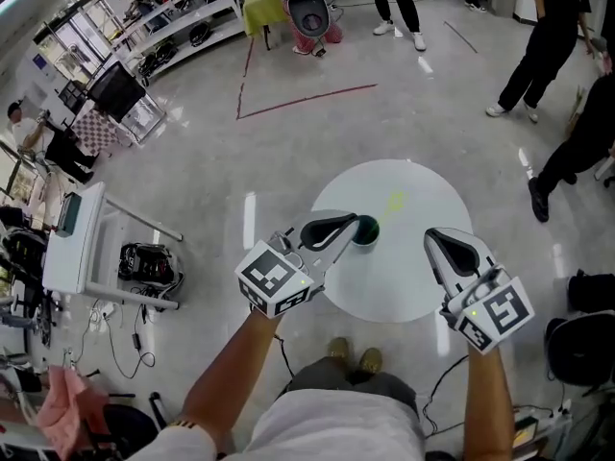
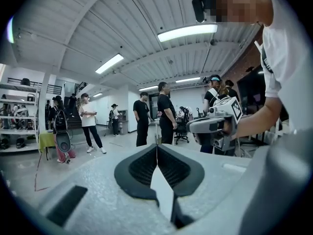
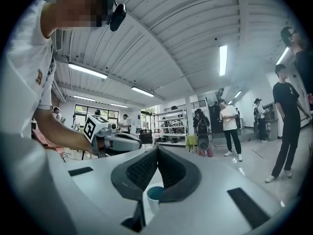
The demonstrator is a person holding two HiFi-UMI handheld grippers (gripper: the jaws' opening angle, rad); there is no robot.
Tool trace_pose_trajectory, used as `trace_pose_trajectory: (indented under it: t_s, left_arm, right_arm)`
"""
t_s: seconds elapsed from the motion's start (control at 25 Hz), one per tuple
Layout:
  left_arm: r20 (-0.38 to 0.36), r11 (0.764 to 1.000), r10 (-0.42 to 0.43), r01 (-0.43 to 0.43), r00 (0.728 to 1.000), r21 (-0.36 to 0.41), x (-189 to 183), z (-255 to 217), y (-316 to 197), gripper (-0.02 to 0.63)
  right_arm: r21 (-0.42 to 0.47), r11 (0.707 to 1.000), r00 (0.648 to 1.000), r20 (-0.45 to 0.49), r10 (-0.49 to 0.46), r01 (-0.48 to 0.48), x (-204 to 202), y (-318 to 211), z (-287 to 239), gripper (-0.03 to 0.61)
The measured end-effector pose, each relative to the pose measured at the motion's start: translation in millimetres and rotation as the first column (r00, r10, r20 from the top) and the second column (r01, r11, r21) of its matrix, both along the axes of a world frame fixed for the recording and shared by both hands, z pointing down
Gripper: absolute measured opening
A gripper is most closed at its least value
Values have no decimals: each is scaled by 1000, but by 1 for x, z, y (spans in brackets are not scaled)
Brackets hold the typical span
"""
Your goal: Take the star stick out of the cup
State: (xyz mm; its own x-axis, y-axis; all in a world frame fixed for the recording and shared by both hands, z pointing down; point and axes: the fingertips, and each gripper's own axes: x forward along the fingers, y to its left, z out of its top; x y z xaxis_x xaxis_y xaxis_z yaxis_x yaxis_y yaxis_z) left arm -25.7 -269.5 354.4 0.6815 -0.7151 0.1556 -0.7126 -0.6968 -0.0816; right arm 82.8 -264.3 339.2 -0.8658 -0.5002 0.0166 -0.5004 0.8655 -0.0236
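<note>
Left gripper fingers pressed together and empty, tips just beside the cup on the round white counter, right gripper fingers likewise closed on nothing, cup between both pairs, star stick too blurred to make out

A glossy pale grey floor carries red tape lines. A round white table stands mid-room, a white cart to its left. Metal shelving stands along the floor's far left edge. Tube lights hang under a ribbed white ceiling; windows glow far off.
</note>
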Motion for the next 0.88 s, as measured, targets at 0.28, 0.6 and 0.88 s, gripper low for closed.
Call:
trace_pose_trajectory:
  t_s: [0.28, 0.6, 0.88]
  left_arm:
    - [36, 996, 80, -78, 996, -49, 5, 20, -21, 17]
    - [66, 973, 203, -194, 977, -128, 16, 40, -44, 108]
    - [148, 925, 342, -304, 928, -228, 25, 75, -59, 221]
  right_arm:
    - [-12, 999, 999, -13, 36, -36, -1, -3, 12, 11]
    - [-36, 996, 996, -26, 86, -87, 2, -9, 17, 11]
    - [-73, 989, 991, -41, 127, -130, 2, -12, 33, 11]
